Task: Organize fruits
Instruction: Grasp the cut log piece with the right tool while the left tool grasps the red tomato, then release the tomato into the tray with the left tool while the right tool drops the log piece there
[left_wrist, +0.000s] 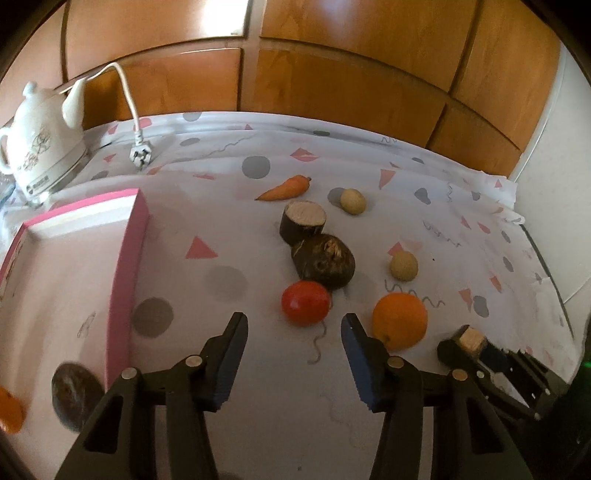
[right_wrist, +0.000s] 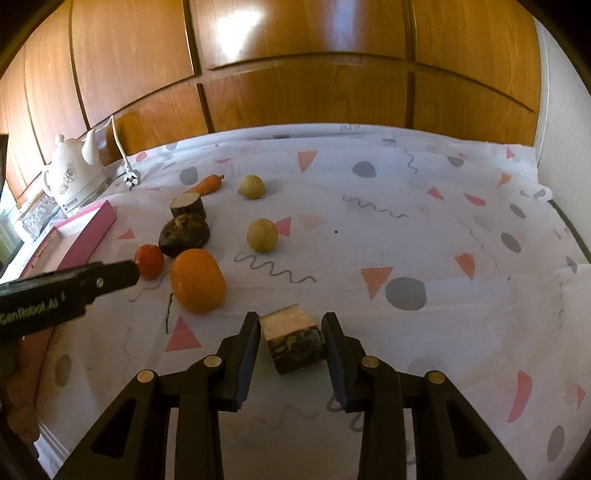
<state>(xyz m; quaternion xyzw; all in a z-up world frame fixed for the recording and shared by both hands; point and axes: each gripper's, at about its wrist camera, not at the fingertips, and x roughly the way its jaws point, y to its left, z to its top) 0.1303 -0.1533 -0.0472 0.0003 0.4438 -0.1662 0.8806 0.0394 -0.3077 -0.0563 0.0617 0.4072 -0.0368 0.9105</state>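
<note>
Right, we're mid-sort on the worktop (right_wrist: 461, 221): produce scattered over the patterned cloth, pink box (left_wrist: 125, 258) at the left as the likely drop point (our guess; the task doesn't name it). A dark round item and something orange show near the box's bottom-left corner in the left wrist view, too blurred to say whether they lie inside it.

Step in hand, as we read it: two pickups being set up at once.

- Orange (right_wrist: 198, 280): sits just right of the left tool (left_wrist: 293, 321), beside its right finger, not between the jaws.
- Dark taro-like root (left_wrist: 324, 260) and the cut dark piece (left_wrist: 303, 221) lie touching, behind the tomato.
- Cut chunk (right_wrist: 293, 341): pale face up, dark rind toward the camera, bracketed by the right tool (right_wrist: 290, 323).
- Tomato (left_wrist: 306, 302): just ahead of the left tool, roughly on its centreline.
- Two pale round fruits (right_wrist: 262, 235) and a carrot (left_wrist: 286, 188) lie farther back, apart.

Tools:
- Left: spread wide, gripping nothing, touching nothing we can see.
- Right: jaws parted, one on each side of the chunk; small gaps show both sides, so not clamped.

Next move calls for: right closes squarely on the chunk's flat sides; left advances until the tomato is between the pads, then squeezes gently (soft skin, may roll).
</note>
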